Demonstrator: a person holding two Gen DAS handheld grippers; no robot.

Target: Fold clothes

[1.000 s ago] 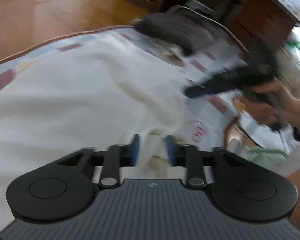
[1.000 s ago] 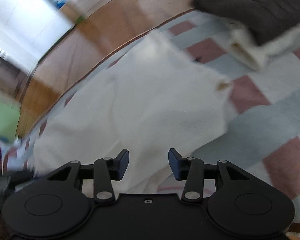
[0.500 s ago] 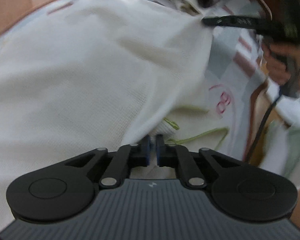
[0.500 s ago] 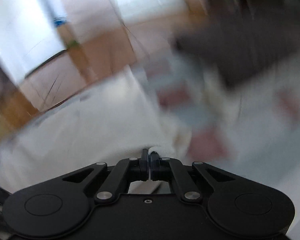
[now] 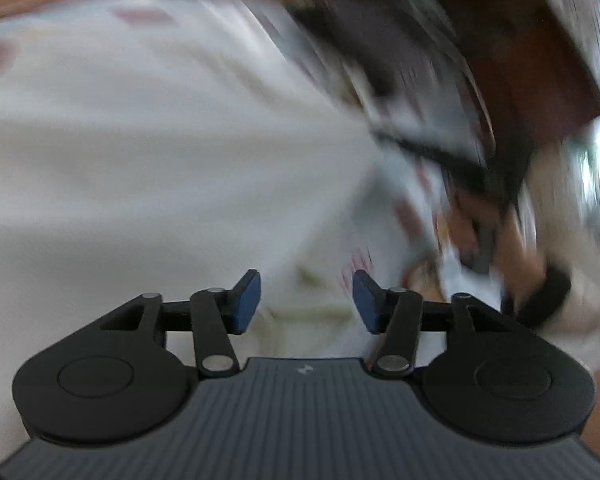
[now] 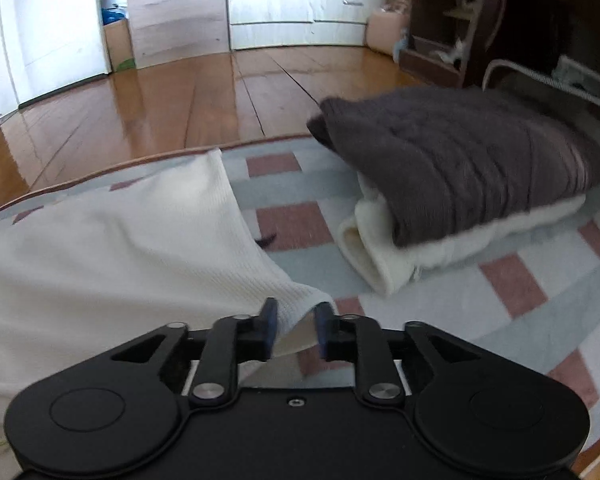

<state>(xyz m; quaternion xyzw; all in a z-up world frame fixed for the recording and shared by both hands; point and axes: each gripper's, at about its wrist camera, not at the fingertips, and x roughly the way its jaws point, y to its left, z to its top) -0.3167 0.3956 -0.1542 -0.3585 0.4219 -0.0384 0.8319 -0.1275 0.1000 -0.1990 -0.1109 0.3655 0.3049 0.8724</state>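
Note:
A white waffle-knit garment (image 6: 112, 248) lies spread on the checked mat (image 6: 440, 320). Its near corner sits between the fingers of my right gripper (image 6: 297, 330), whose jaws are opening; the pads no longer squeeze the cloth. The left wrist view is heavily blurred. There the same white garment (image 5: 160, 152) fills the left and middle, and my left gripper (image 5: 306, 302) hovers over its edge. Its jaws are opening wide, with cloth below them but nothing pinched. The right gripper (image 5: 460, 160) and the hand holding it (image 5: 500, 236) show as a dark smear at the right.
A folded dark grey knit (image 6: 460, 168) rests on a folded cream garment (image 6: 380, 256) at the mat's far right. Wooden floor (image 6: 180, 100) lies beyond the mat, with white cabinets (image 6: 280, 0) and dark furniture (image 6: 540, 20) behind.
Half a second ago both grippers were shut on the white garment's edge; now both sets of jaws stand apart. The left gripper has swung sideways, blurring its view.

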